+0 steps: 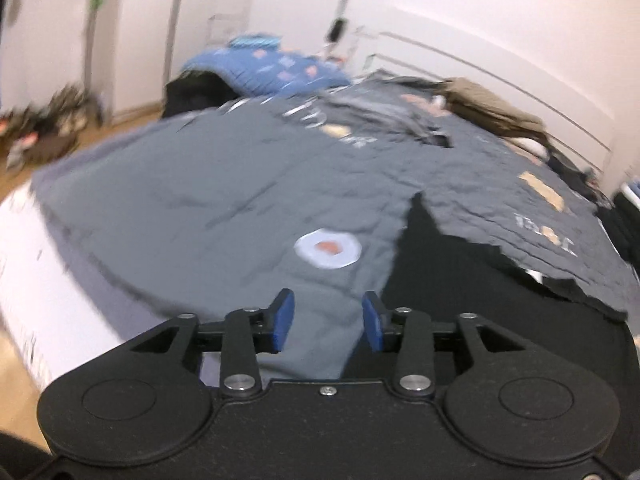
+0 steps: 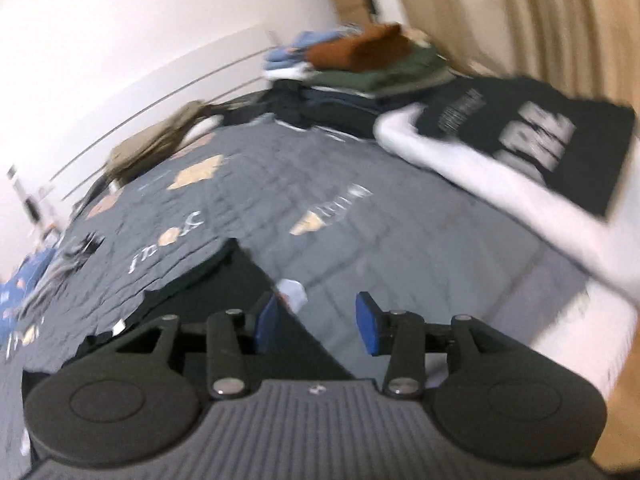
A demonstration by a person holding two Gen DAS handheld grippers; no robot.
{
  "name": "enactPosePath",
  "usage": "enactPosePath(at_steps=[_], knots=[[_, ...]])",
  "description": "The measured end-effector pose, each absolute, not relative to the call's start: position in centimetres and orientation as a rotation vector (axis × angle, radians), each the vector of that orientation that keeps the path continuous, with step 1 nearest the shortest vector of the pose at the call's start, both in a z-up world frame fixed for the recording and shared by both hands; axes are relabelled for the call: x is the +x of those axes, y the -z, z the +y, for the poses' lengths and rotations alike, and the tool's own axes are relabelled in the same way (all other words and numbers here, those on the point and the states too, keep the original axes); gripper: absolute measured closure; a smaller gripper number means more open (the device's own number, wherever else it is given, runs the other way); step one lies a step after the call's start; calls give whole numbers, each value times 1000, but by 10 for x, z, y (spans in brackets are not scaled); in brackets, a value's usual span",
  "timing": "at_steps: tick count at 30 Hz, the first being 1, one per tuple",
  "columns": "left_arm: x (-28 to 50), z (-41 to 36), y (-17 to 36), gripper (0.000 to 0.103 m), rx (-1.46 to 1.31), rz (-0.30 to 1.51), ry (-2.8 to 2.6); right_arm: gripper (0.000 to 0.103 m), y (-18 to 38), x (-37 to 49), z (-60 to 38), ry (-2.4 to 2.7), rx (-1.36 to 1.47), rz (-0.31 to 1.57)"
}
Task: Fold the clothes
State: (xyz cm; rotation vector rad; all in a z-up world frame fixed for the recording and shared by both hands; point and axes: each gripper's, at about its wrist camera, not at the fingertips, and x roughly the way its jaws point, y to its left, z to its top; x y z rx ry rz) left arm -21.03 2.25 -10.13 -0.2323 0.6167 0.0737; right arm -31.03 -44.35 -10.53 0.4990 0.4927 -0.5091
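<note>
We see a bed (image 1: 24, 256) with a white side, covered by a grey quilted bedspread (image 2: 360, 232) with tan patches and pale lettering. On it lie a grey garment (image 1: 192, 208) with a white round badge, a black garment (image 1: 460, 280) beside it, a blue patterned quilt (image 1: 264, 66) at the far end, a crumpled khaki piece (image 1: 488, 108), a stack of folded clothes (image 2: 360, 64) and a black printed shirt (image 2: 532, 136) on a white pillow (image 2: 480, 176).

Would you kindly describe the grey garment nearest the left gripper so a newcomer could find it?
Start at the bed with the grey quilt. The grey garment lies spread on its near side, beside a black one. Only it carries a white round patch with an orange centre.
</note>
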Motion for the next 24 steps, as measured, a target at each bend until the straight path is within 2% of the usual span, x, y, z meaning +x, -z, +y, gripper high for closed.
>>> enactPosePath(at_steps=[7, 10, 20, 24], knots=[[-178, -14, 90, 52, -42, 545, 44, 57, 93, -231, -435, 357, 259, 553], [-148, -15, 91, 52, 2, 536, 48, 56, 104, -202, -440, 317, 245, 599], [-32, -21, 121, 52, -62, 669, 127, 56, 139, -104, -458, 183, 199, 748], [-7, -35, 133, 52, -26, 685, 153, 56, 147, -86, -464, 145, 234, 748]])
